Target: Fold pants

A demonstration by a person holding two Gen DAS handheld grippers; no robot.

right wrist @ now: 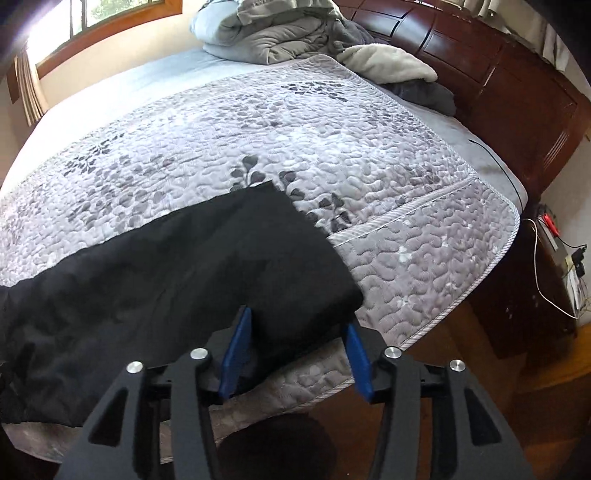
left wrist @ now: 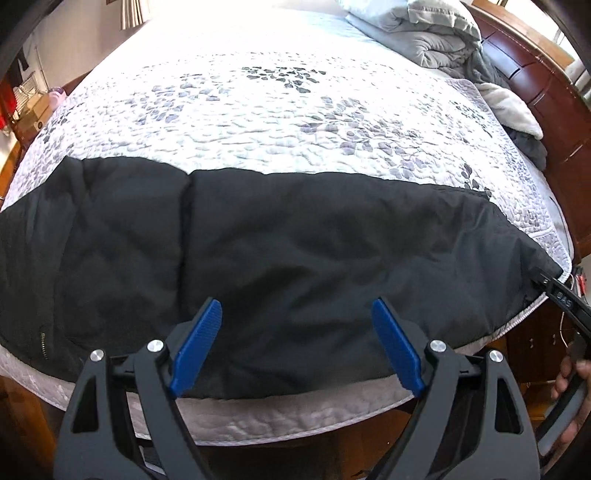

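Both pairs of jaws stand spread, pinching nothing. On the left gripper (left wrist: 296, 347) the blue pads (left wrist: 199, 343) hover over the middle of the black pants (left wrist: 280, 258), which lie stretched sideways along the near edge of the bed (left wrist: 258, 417), on a white quilted bedspread (left wrist: 280, 122) printed with grey leaves. A short zipper (left wrist: 44, 345) shows on the pants at the far left. On the right gripper (right wrist: 295, 354) the blue pads (right wrist: 236, 354) straddle the near corner of the pants' squared end (right wrist: 295, 258), where the cloth reaches the mattress edge. At the head of the bed, rumpled grey bedding (right wrist: 266, 33) and a cream blanket (right wrist: 388, 62) are heaped against the dark wooden headboard (right wrist: 480, 66).
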